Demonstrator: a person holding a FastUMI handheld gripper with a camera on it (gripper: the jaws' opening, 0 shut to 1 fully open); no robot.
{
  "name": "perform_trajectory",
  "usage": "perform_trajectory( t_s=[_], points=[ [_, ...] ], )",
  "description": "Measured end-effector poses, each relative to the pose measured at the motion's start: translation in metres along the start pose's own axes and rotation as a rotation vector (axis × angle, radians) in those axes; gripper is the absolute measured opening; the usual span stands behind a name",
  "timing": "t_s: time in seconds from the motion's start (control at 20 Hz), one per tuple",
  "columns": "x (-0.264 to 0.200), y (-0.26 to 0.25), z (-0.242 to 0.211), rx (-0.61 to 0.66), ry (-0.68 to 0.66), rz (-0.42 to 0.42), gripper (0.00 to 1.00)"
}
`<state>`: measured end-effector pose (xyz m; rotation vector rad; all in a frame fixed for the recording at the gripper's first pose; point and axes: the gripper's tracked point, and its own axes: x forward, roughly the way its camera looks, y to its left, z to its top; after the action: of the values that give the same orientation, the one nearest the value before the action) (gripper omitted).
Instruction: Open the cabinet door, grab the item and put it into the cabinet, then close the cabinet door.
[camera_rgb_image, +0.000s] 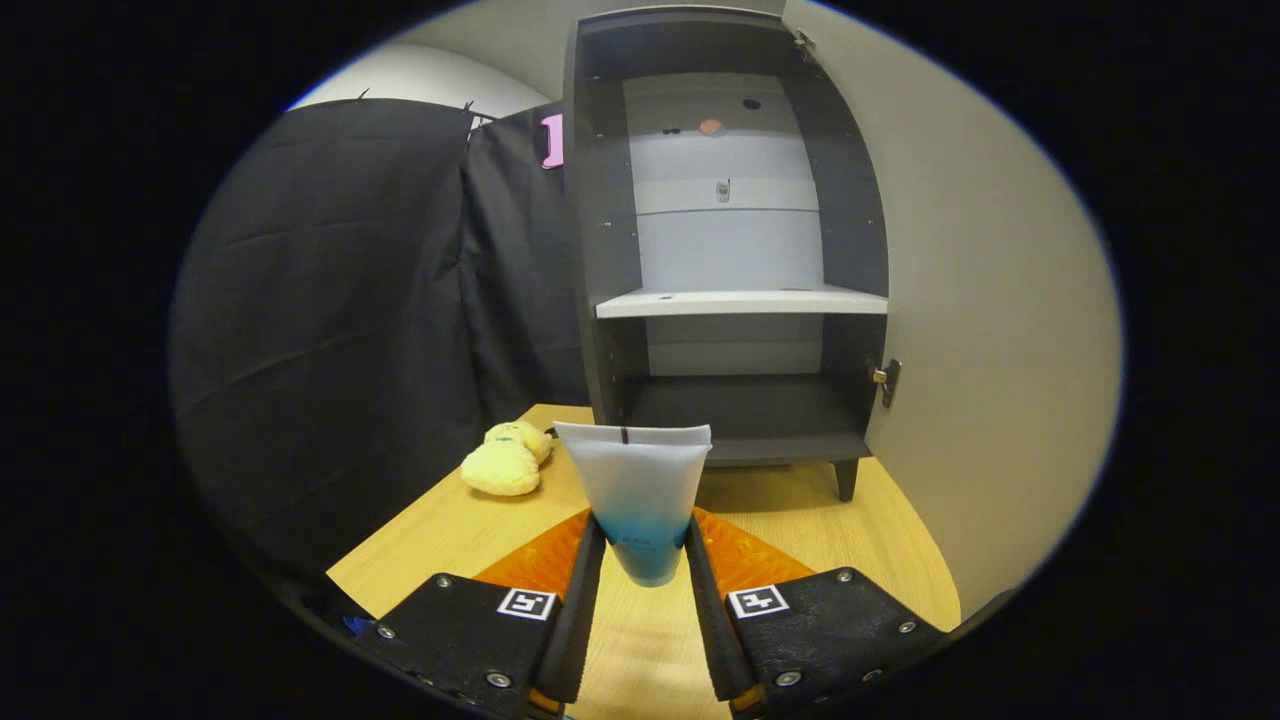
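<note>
Between the hand-held gripper (645, 545) fingers, a tube (638, 490) stands clamped; open cabinet (735, 250) beyond.

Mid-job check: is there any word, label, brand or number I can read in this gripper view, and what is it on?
No text can be read.
Tube, held between both fingers of the gripper: small dark print on its blue end, too blurred to read.
Gripper: two square black-and-white marker tags, patterns only, no words.
Open cabinet, its door and the yellow plush toy: no lettering seen.

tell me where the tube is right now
In the gripper view the tube is clamped between the tool's two fingers, held above the wooden table just before the open cabinet.
</note>
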<state>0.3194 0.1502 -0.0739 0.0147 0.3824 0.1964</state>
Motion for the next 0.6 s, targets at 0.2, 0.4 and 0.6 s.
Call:
perform_trajectory(
  t_s=[0.2, 0.4, 0.6],
  points=[
    [0.015, -0.01, 0.044, 0.01, -0.027, -0.006, 0.49],
    [0.032, -0.018, 0.085, 0.002, -0.058, -0.011, 0.49],
    [0.052, -0.023, 0.12, -0.008, -0.072, -0.007, 0.49]
  ],
)
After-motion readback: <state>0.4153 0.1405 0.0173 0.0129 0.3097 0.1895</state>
